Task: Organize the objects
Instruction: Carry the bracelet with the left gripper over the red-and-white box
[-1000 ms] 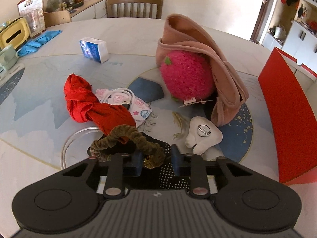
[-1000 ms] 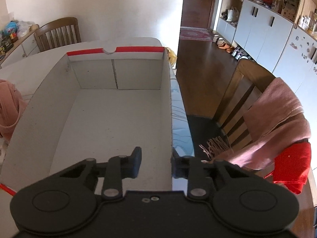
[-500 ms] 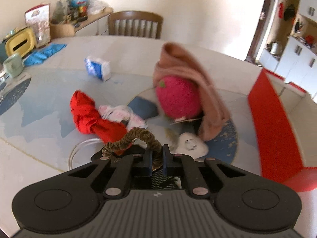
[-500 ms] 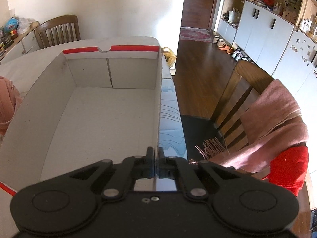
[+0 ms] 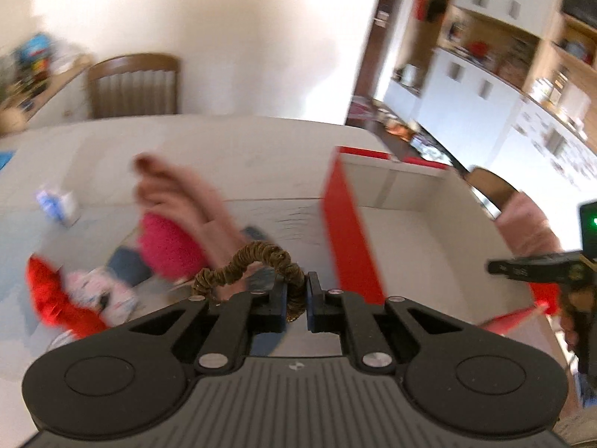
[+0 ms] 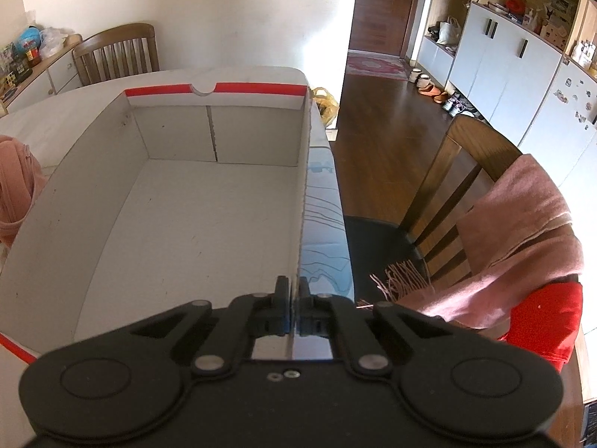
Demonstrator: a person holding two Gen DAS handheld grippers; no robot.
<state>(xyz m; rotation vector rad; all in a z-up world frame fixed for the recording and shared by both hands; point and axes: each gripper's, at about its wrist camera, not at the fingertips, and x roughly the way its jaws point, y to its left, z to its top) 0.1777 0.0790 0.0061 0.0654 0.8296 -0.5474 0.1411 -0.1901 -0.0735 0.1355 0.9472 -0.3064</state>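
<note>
Lifted off table: left gripper (image 5: 296, 300) clamped on brown scrunchie (image 5: 250, 261); right gripper (image 6: 294, 308) pinching box wall (image 6: 304, 186)

The box (image 6: 194, 231) in front of me has a bare floor, open from above. Its right wall (image 6: 303, 201) stands pinched in my right tongs (image 6: 294, 311), blocking any sideways entry there. Off my left tongs (image 5: 296, 298), the red near wall (image 5: 349, 239) bars a level approach. Left of it, a blurred heap, seemingly pink cloth (image 5: 194, 201) over a plush (image 5: 168, 246), crowds the counter (image 5: 231, 156).
</note>
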